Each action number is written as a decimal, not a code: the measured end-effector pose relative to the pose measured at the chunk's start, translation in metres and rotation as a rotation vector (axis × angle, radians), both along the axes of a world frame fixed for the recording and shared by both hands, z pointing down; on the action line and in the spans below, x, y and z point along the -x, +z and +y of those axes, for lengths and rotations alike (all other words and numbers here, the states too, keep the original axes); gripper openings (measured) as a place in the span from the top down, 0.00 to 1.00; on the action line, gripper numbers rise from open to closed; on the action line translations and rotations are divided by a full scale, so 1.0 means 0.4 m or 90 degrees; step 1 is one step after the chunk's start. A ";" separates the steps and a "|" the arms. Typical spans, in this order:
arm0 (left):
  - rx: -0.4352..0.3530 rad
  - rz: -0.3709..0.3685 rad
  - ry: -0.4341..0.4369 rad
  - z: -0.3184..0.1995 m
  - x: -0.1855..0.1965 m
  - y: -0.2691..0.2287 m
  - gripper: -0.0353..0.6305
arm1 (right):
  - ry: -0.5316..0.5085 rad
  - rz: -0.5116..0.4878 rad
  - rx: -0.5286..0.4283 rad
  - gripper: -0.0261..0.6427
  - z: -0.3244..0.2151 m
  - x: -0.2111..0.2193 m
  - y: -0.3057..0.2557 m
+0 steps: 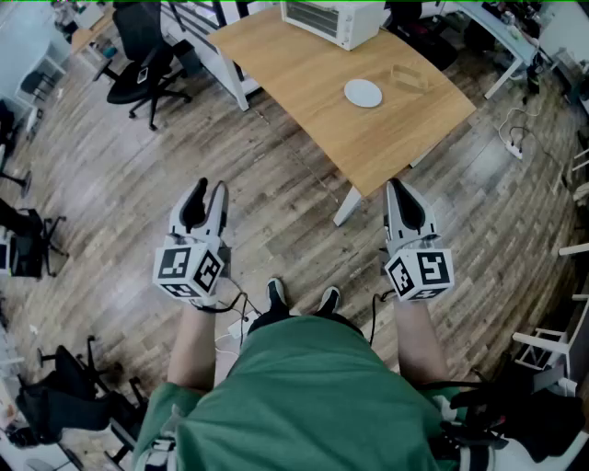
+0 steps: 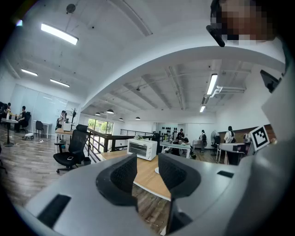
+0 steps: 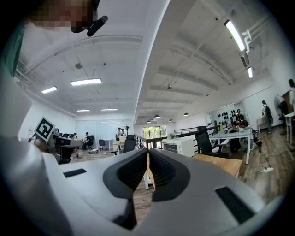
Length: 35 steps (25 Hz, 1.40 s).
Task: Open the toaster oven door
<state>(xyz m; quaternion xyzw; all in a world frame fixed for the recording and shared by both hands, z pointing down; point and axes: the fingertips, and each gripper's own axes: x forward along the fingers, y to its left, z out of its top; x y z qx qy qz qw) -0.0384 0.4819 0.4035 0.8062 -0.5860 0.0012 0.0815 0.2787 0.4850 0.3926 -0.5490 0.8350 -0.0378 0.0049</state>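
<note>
The white toaster oven [image 1: 331, 20] stands at the far end of a wooden table [image 1: 313, 101], its door closed; it also shows small in the left gripper view [image 2: 142, 148] and in the right gripper view [image 3: 180, 146]. Both grippers hang over the wooden floor, well short of the table. My left gripper [image 1: 206, 199] is open, a clear gap between its dark pads [image 2: 123, 171], nothing in it. My right gripper [image 1: 399, 191] is near the table's front corner, its jaws shut together [image 3: 148, 162] on nothing.
A white plate [image 1: 363, 93] and a clear container [image 1: 410, 75] lie on the table in front of the oven. A black office chair [image 1: 143, 57] stands to the left of the table, more chairs at the far left. A power strip [image 1: 513, 143] lies on the floor at right.
</note>
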 end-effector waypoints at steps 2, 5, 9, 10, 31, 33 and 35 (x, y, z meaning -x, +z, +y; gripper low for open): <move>0.001 0.003 0.003 0.001 0.003 0.005 0.71 | 0.000 0.003 -0.002 0.91 0.003 0.007 -0.002; 0.003 0.006 0.006 0.009 0.022 0.011 0.71 | 0.000 0.008 -0.003 0.91 0.015 0.030 -0.001; -0.003 0.011 0.008 0.002 0.065 0.003 0.71 | 0.011 0.008 -0.017 0.91 0.018 0.063 -0.018; -0.008 0.013 0.009 -0.002 0.081 -0.005 0.71 | 0.018 0.004 -0.023 0.88 0.016 0.072 -0.026; 0.009 0.068 0.086 -0.142 0.339 0.080 0.68 | 0.113 0.013 0.029 0.67 -0.063 0.302 -0.018; 0.020 0.073 0.083 -0.180 0.336 0.101 0.68 | 0.110 0.013 0.035 0.67 -0.106 0.302 -0.001; 0.033 0.070 0.077 -0.217 0.336 0.122 0.67 | 0.104 0.007 0.043 0.67 -0.160 0.305 0.024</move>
